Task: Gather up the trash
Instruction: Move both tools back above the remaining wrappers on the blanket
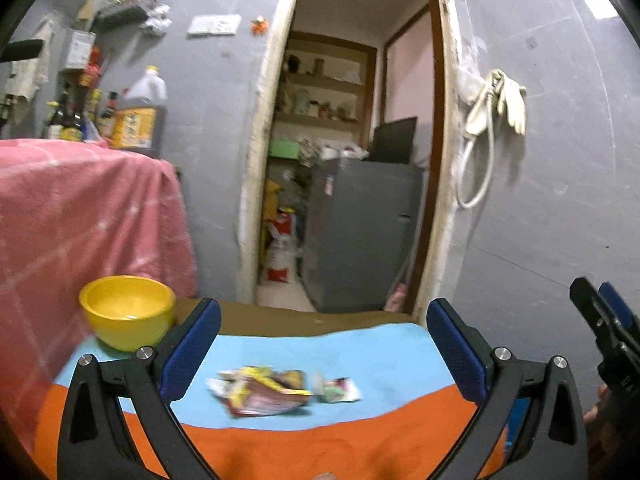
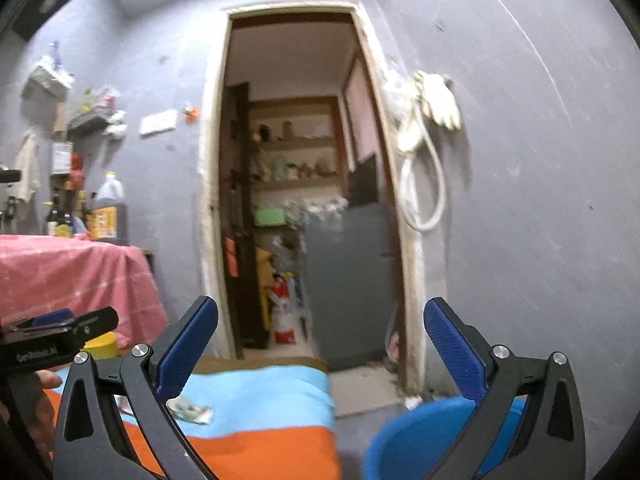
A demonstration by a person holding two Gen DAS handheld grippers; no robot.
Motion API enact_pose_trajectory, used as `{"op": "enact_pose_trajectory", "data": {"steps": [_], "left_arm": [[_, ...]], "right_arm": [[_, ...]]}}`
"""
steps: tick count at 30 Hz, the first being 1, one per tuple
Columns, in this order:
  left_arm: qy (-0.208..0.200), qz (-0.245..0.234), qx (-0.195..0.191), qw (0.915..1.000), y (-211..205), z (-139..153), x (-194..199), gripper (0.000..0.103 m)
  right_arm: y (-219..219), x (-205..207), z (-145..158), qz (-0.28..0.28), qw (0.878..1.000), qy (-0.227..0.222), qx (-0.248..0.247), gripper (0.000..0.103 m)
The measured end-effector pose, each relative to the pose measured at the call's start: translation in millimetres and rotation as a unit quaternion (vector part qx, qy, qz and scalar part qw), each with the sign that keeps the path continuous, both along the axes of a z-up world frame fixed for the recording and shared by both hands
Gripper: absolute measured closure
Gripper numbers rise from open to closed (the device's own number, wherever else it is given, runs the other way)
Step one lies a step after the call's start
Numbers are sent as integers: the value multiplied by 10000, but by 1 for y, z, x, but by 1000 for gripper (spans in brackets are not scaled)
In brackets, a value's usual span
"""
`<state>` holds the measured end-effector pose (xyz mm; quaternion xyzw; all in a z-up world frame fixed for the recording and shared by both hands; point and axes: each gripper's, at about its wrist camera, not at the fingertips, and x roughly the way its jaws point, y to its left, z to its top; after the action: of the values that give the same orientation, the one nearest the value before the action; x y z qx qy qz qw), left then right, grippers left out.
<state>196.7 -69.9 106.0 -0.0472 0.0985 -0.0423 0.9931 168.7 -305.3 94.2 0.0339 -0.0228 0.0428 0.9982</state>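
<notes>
Orange-and-light-blue cloth covers the table; both wrist views show it lowest in frame.

Left tongs: blue-padded jaws spread wide, nothing between the pads, hovering over the cloth. Black body carries white lettering, "GenRobot.AI", readable in the right wrist view.

Right tongs: jaws likewise wide apart and empty, held above the table's right edge.

Trash, item one: crumpled yellow-and-red wrapper, lying on the blue band of the cloth, in line with the gap of the left tongs. Print blurred, not legible.

Trash, item two: small pale green-and-pink wrapper, just right of the first, on the same blue band.

Yellow bowl, upright at the table's far left corner.

Blue tub, low to the right of the table.

Pink checked cloth, draped over furniture at left.

Oil jug with yellow label among dark bottles behind it; writing too blurred to read.

Grey wall with open doorway; pale gloves hang right of it.
</notes>
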Motion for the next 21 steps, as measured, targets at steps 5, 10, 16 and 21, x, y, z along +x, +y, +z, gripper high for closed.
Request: {"op": "enact_pose_trajectory", "data": {"steps": [5, 10, 16, 21], "left_arm": [[-186, 356, 189, 9990, 32, -5, -17, 2], [-278, 634, 337, 9970, 59, -12, -28, 2], [-168, 779, 528, 9954, 79, -27, -28, 2], [161, 752, 552, 9955, 94, -44, -17, 2]], "right_arm": [[37, -2, 0, 276, 9986, -327, -312, 0], [67, 0, -4, 479, 9967, -371, -546, 0], [101, 22, -15, 506, 9932, 192, -1030, 0], [115, 43, -33, 703, 9867, 867, -1185, 0]]}}
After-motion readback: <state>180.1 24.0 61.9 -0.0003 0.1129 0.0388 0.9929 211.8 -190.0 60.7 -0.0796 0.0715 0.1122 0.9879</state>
